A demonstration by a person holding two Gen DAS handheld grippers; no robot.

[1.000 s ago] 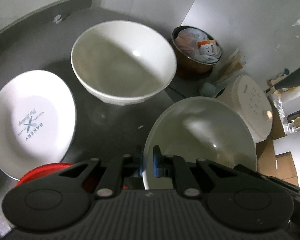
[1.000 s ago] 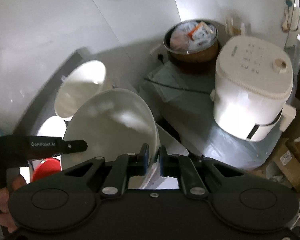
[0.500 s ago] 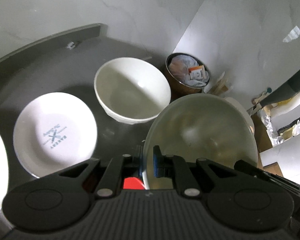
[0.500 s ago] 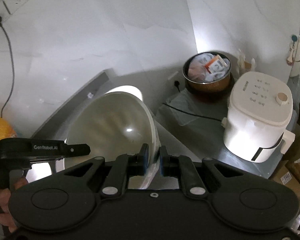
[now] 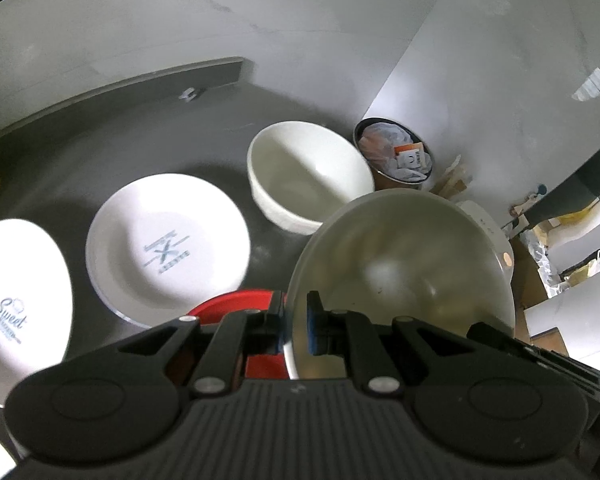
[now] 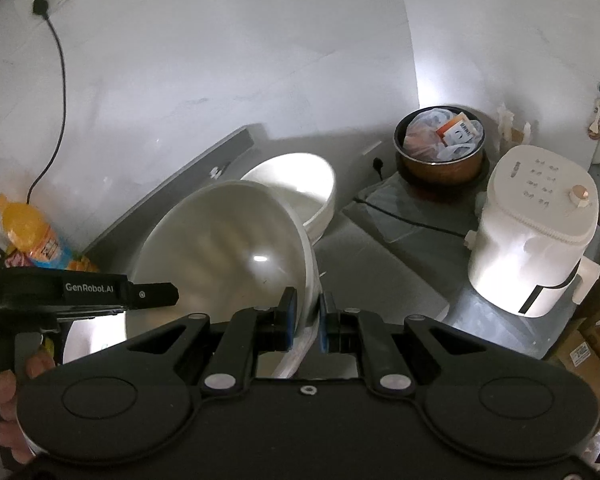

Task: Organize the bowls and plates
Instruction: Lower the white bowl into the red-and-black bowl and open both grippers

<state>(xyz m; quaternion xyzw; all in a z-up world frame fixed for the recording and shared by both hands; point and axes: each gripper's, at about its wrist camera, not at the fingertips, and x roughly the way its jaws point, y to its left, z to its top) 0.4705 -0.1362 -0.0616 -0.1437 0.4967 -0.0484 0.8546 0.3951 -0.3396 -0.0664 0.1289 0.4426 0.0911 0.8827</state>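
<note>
A large white bowl (image 5: pixel 400 276) hangs tilted in the air, held from both sides. My left gripper (image 5: pixel 296 320) is shut on its left rim, and my right gripper (image 6: pixel 306 316) is shut on the right rim of the same bowl (image 6: pixel 220 256). Beyond it, a second white bowl (image 5: pixel 308 176) stands upright on the grey counter (image 5: pixel 120 132). Left of that lie a white "Bakery" plate (image 5: pixel 168 248) and a white "Sweet" plate (image 5: pixel 16 304). A red dish (image 5: pixel 236 304) sits partly hidden under my left fingers.
A metal pot (image 6: pixel 440 140) full of packets and a white appliance (image 6: pixel 536 232) stand to the right of the counter. An orange drink bottle (image 6: pixel 32 236) stands by the wall at left, below a plugged cable. Cardboard boxes (image 6: pixel 588 352) sit lower right. A hand (image 6: pixel 4 400) holds the left gripper.
Both grippers have risen and drawn back with the bowl held between them. The counter bowl and plates look farther away, and the "Sweet" plate has come into view.
</note>
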